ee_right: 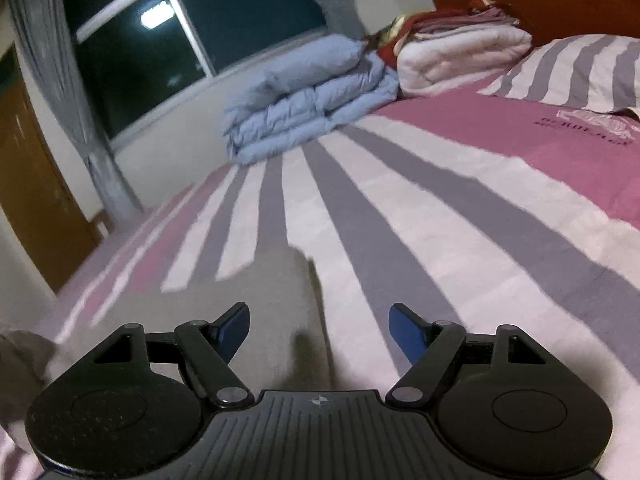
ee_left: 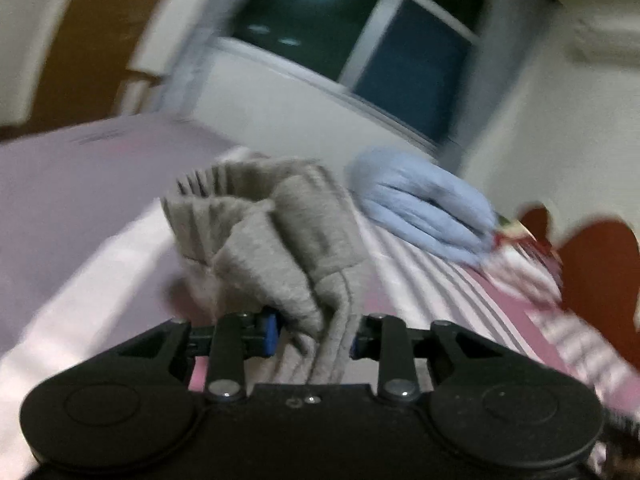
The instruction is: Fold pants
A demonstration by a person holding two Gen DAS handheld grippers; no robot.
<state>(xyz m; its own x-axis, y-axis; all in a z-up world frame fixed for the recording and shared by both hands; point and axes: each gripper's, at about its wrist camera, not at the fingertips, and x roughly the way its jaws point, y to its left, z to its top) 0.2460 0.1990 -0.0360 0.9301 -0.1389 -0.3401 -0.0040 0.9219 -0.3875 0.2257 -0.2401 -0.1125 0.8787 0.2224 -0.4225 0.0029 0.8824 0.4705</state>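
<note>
The grey knit pants (ee_left: 280, 248) are bunched up in the left wrist view, their ribbed waistband raised above the bed. My left gripper (ee_left: 312, 338) is shut on a thick fold of the pants, and cloth fills the gap between its blue pads (ee_left: 270, 332). In the right wrist view a flat grey part of the pants (ee_right: 256, 304) lies on the bed under my right gripper (ee_right: 320, 330). That gripper is open and empty, just above the cloth's right edge.
The bed (ee_right: 440, 208) has a pink, white and grey striped cover. A folded light blue duvet (ee_right: 308, 96) and a white folded blanket (ee_right: 460, 56) lie at the far side by the window. A striped pillow (ee_right: 572, 72) and red headboard (ee_left: 600, 280) stand at the head end.
</note>
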